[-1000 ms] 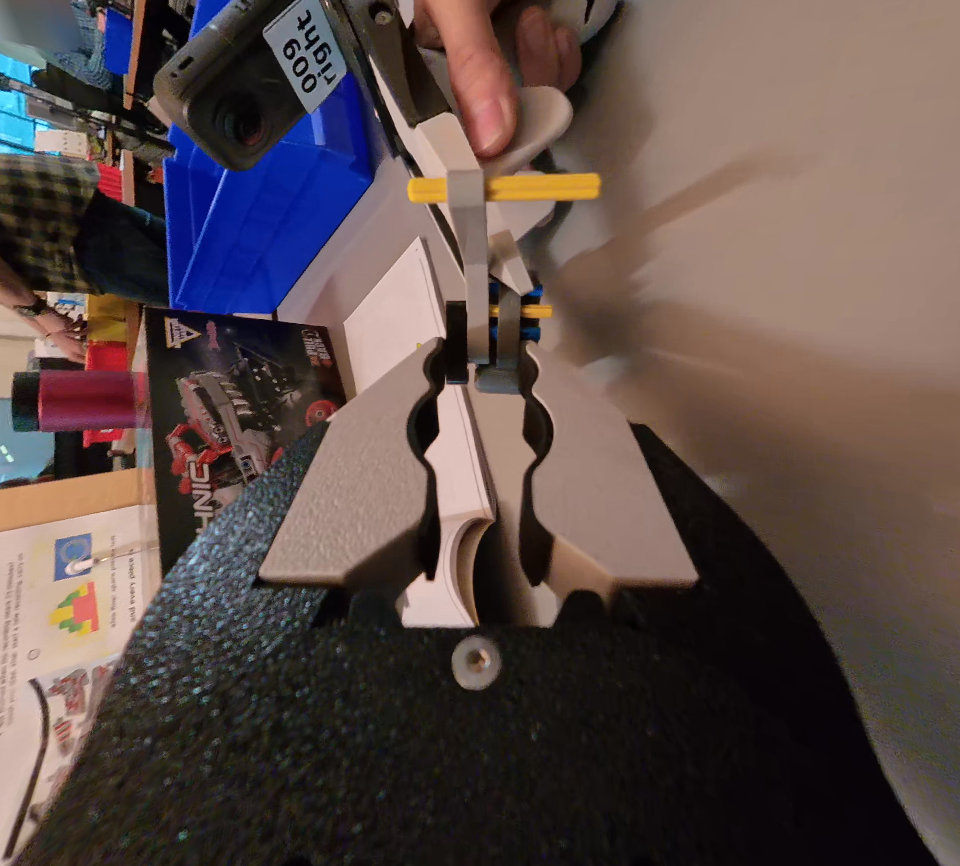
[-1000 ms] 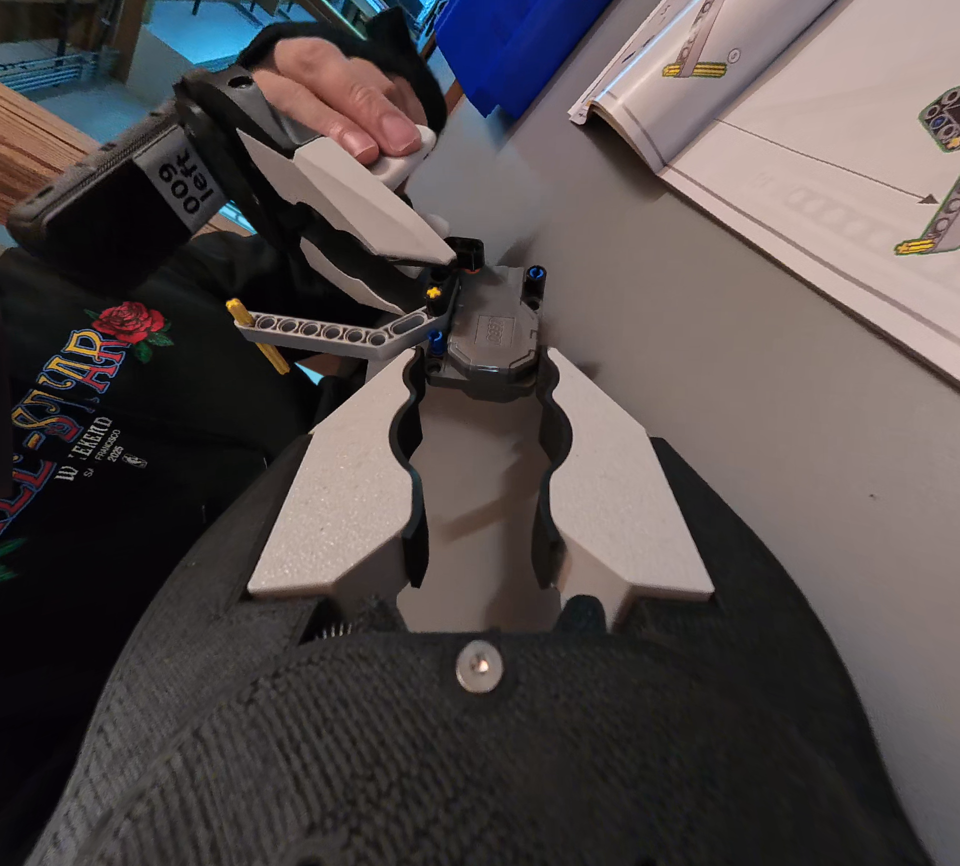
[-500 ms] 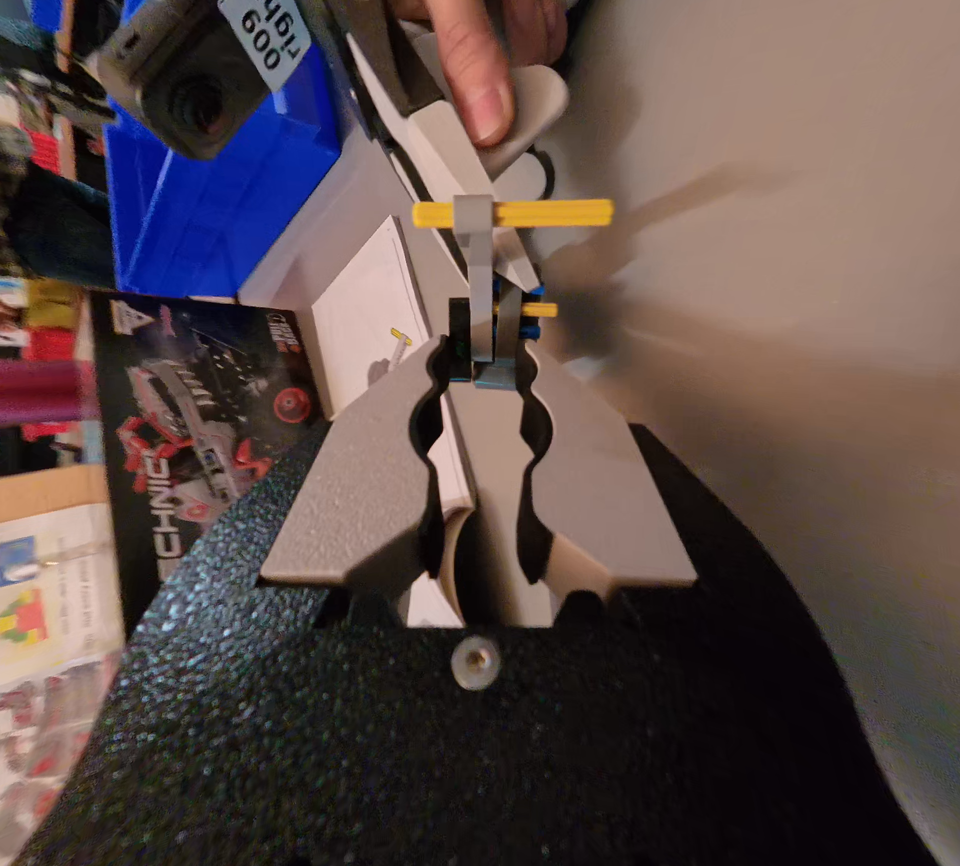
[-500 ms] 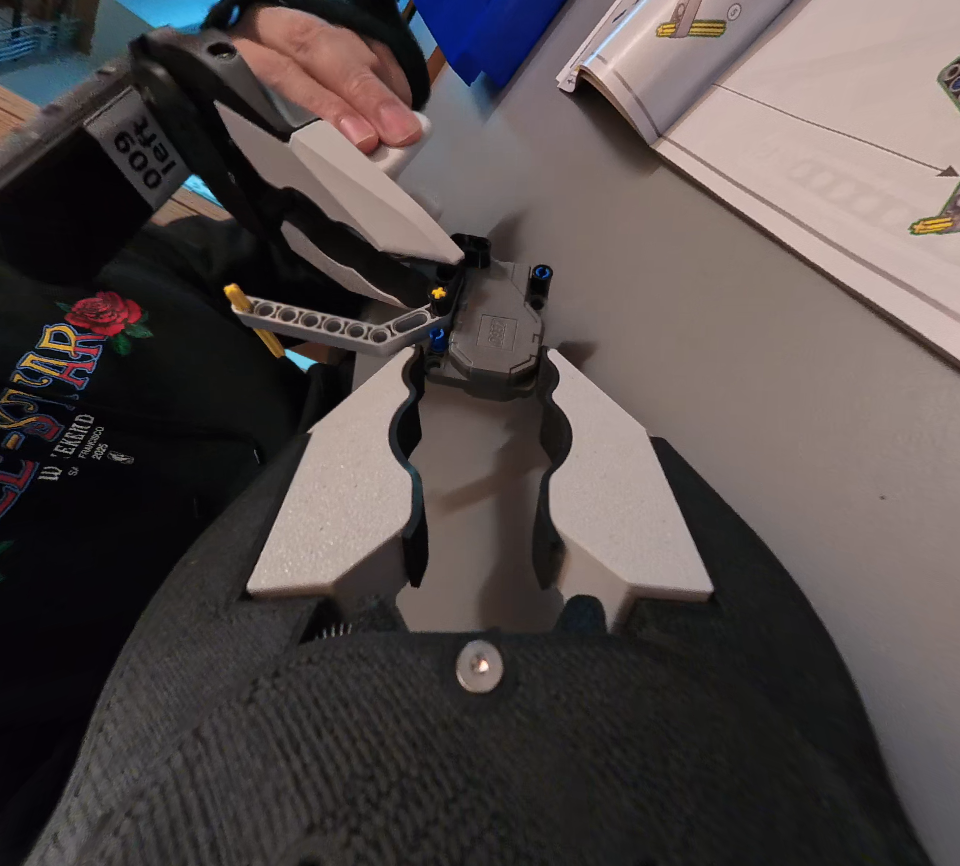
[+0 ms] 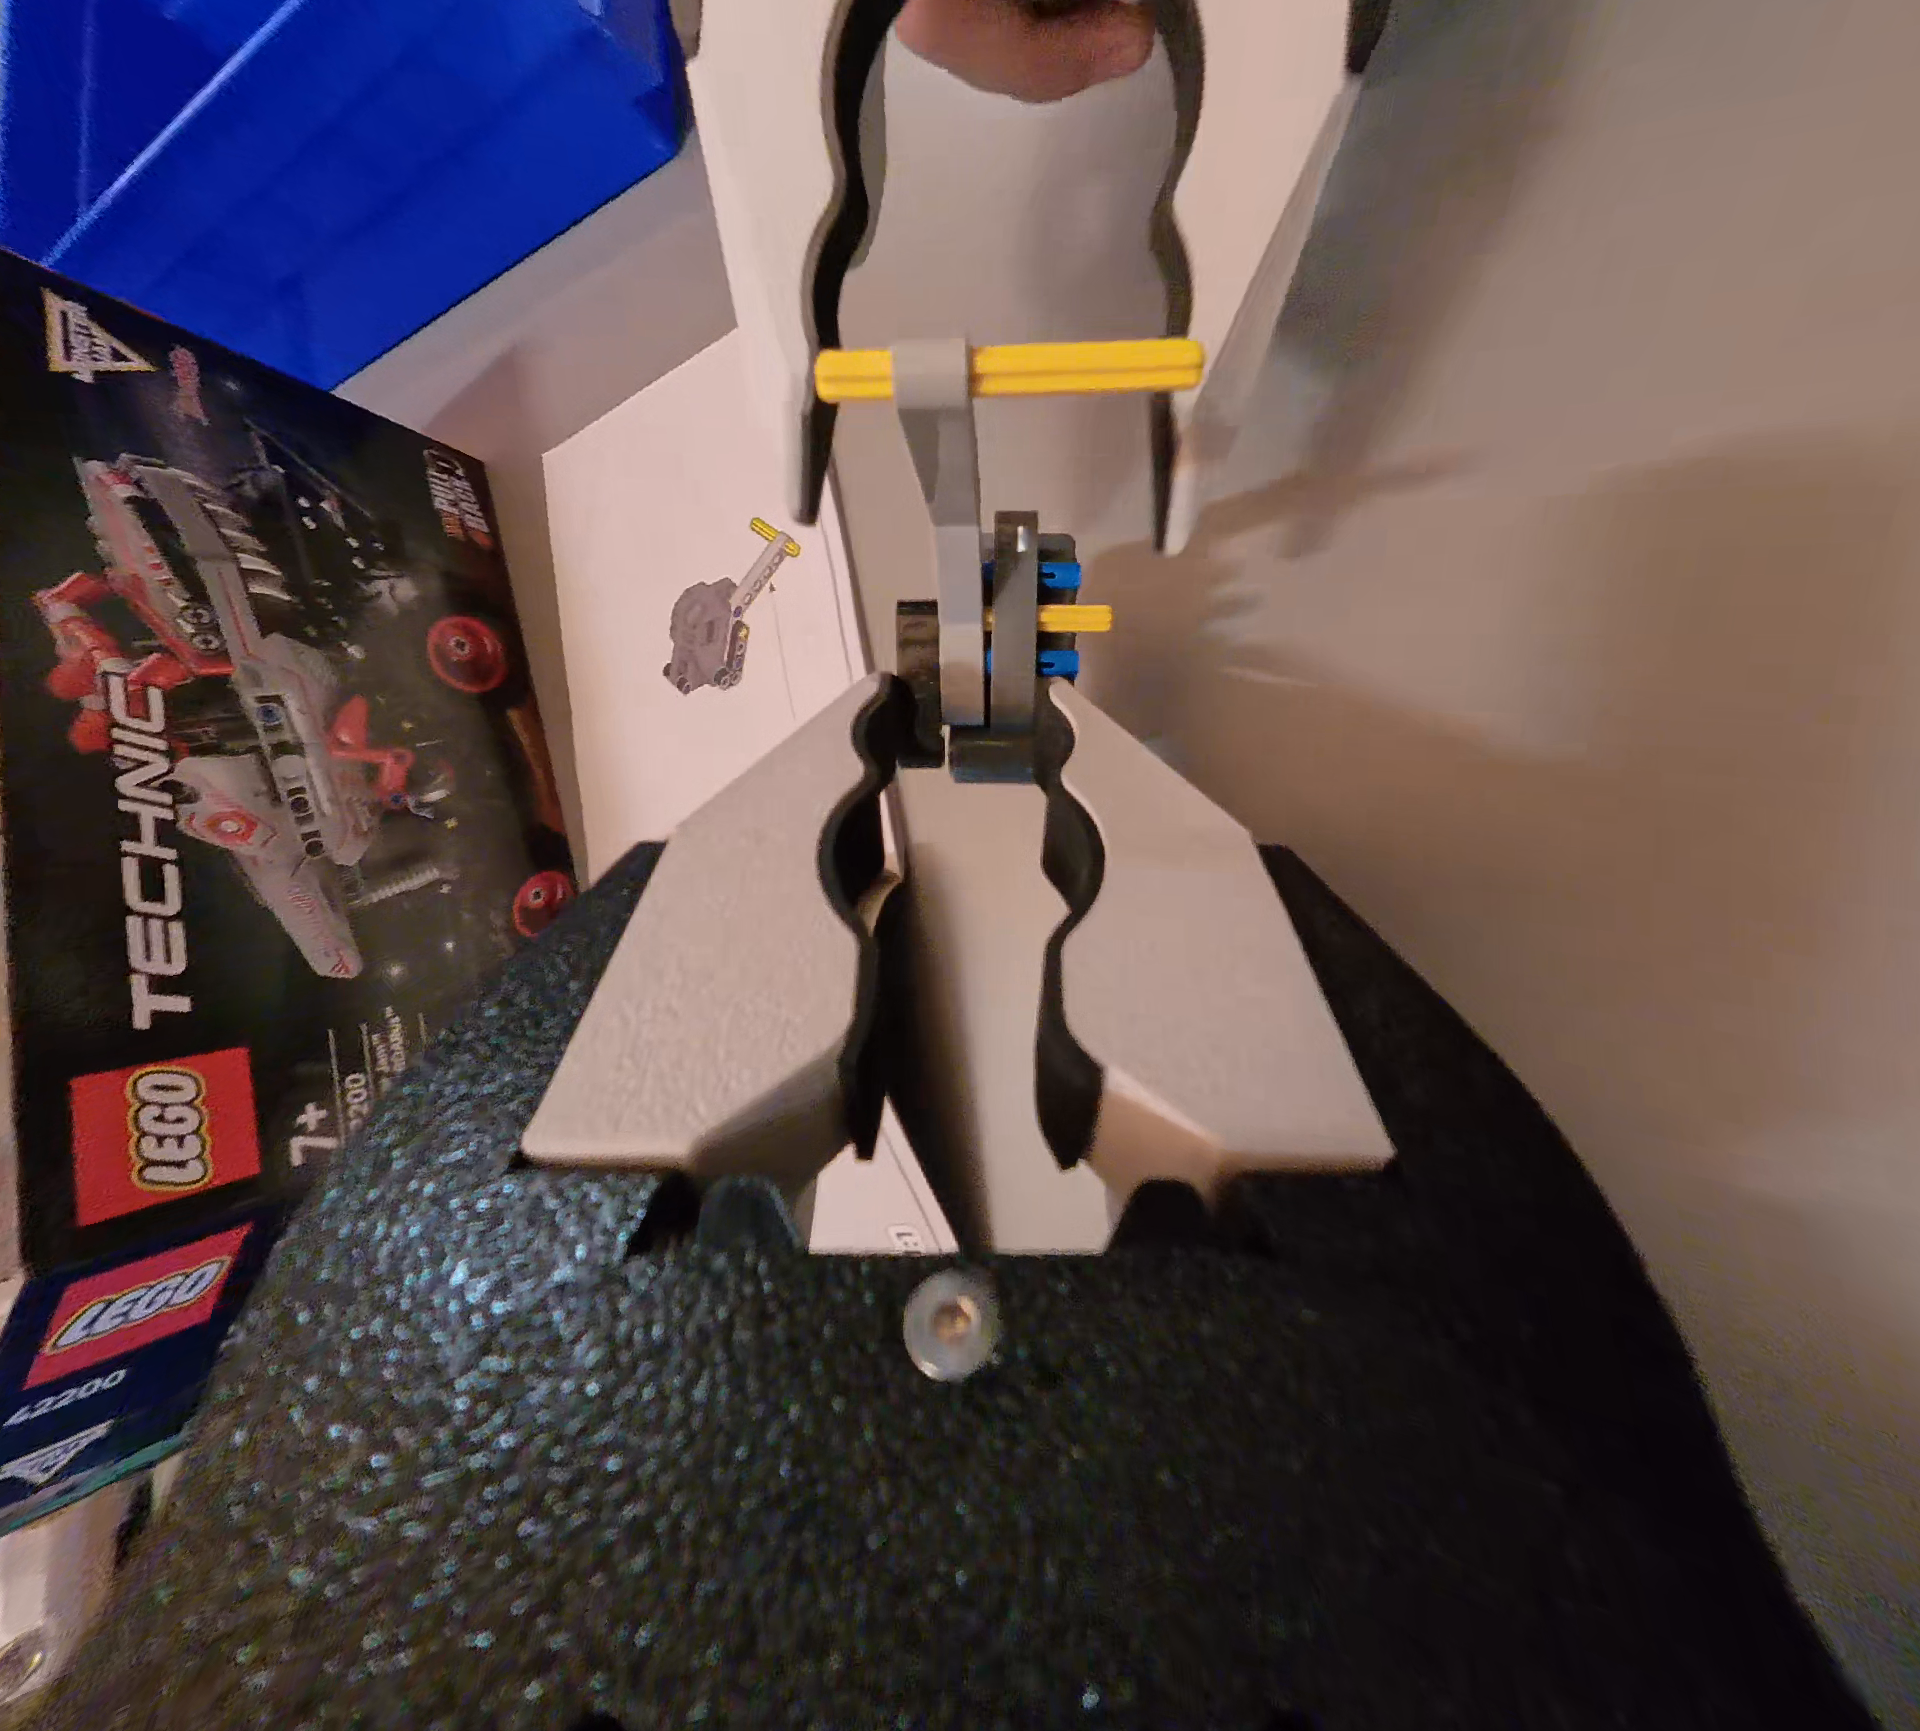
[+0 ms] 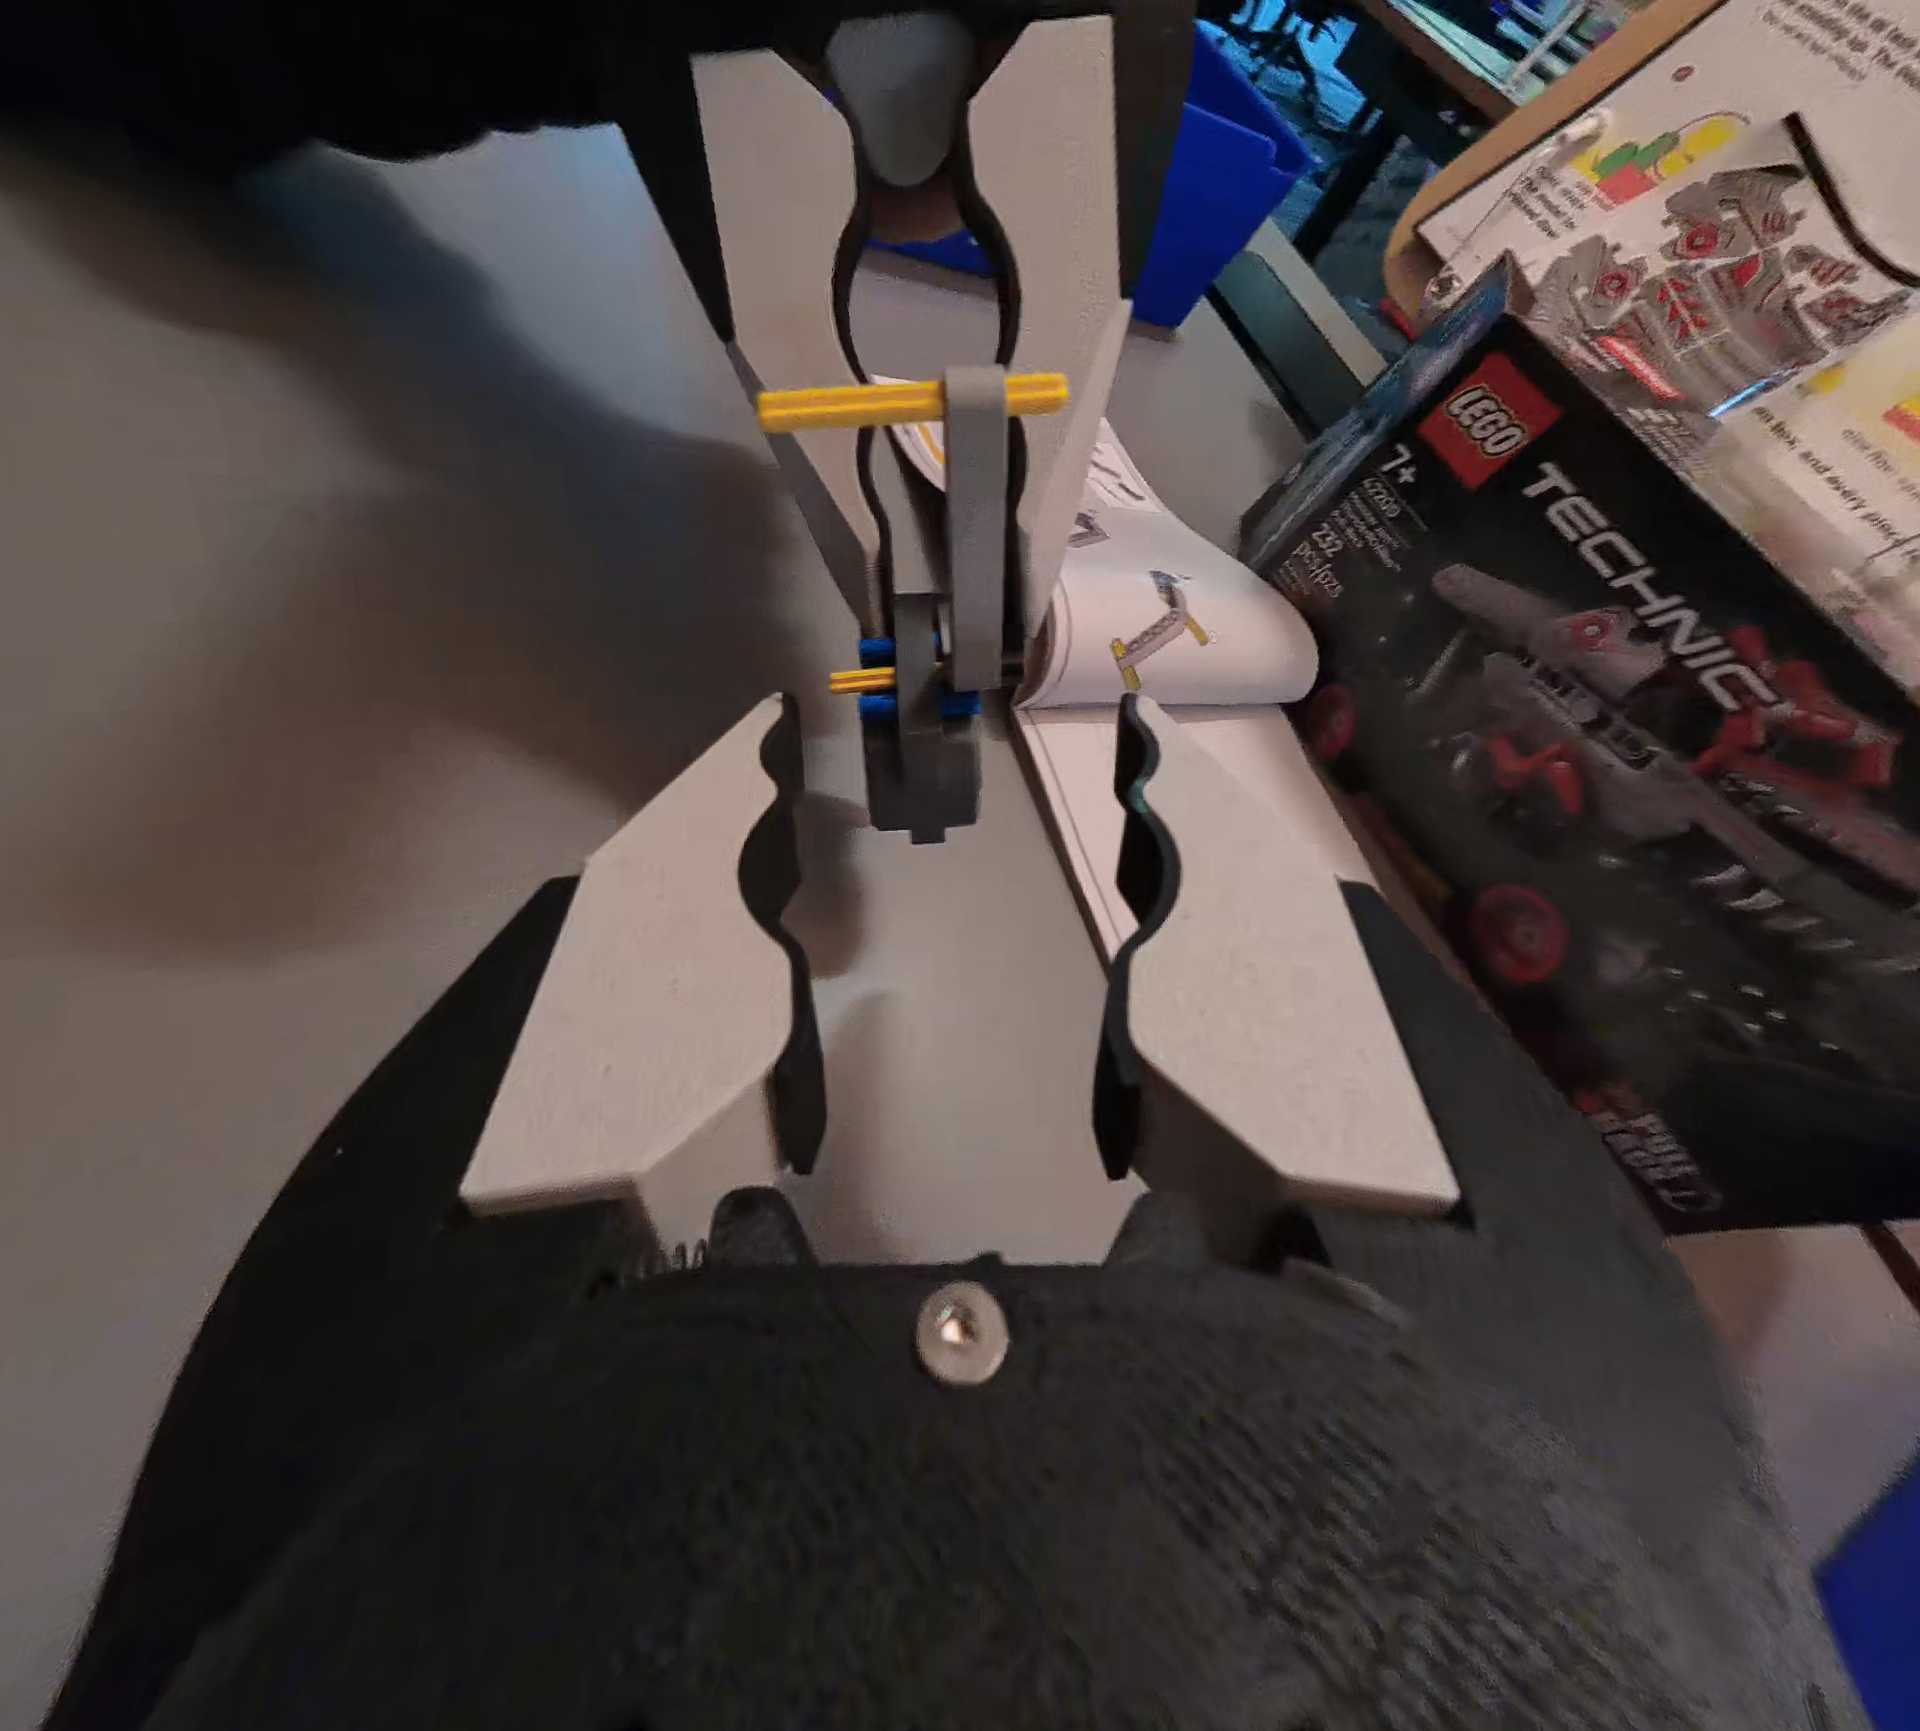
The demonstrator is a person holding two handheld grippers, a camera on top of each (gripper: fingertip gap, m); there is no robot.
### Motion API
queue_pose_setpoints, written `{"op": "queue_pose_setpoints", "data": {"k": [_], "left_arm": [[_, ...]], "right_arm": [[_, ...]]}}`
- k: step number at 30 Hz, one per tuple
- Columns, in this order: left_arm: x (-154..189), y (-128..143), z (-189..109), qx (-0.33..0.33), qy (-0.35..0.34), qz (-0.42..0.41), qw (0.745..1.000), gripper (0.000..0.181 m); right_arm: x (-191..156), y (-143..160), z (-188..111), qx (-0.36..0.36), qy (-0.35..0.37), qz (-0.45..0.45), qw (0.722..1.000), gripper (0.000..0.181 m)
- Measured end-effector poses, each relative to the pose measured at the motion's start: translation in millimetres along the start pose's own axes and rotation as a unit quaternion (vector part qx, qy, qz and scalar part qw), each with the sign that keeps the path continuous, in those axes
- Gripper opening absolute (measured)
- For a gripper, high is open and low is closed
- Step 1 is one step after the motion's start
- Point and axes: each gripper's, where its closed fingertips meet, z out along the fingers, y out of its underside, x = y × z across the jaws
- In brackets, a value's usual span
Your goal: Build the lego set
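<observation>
A small lego assembly is a dark grey block [image 5: 1013,642] with blue pins, joined to a grey beam [image 5: 951,476] that carries a long yellow axle [image 5: 1081,367] at its far end. My left gripper [image 5: 971,725] is shut on the assembly at the block end and holds it above the grey table [image 5: 1558,746]. My right gripper [image 6: 956,725] is open, and its fingers stand wide on both sides of the block [image 6: 925,788] without touching it. The two grippers face each other tip to tip. The right gripper also shows in the left wrist view [image 5: 987,518].
An open instruction booklet [image 6: 1174,642] lies on the table behind the assembly. A black lego box [image 6: 1662,694] lies beside it, with a printed paper bag [image 6: 1714,123] behind. Blue bins [image 5: 312,123] stand at the table's far side. The grippers are tip to tip, or close to it.
My right gripper let go of the dark grey block and opened wide. Both grippers swung round to face each other head on. The left gripper kept its hold on the assembly.
</observation>
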Motion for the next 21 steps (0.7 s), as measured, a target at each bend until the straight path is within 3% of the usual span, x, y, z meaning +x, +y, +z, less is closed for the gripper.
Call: {"op": "queue_pose_setpoints", "data": {"k": [5,14,21], "left_arm": [[5.7,-4.5,-2.9,0.015,0.015,0.015,1.0,0.023],[16.9,-19.1,-7.0,0.035,0.015,0.094,0.995,0.023],[11.9,-28.4,-13.2,0.016,-0.039,0.157,0.987,0.023]], "right_arm": [[-12.8,-5.7,-0.7,0.015,-0.041,0.004,0.999,0.035],[-19.1,-3.3,-7.3,-0.028,-0.048,-0.048,0.997,0.043],[-19.8,-8.7,-12.3,-0.05,-0.034,-0.1,0.993,0.032]]}}
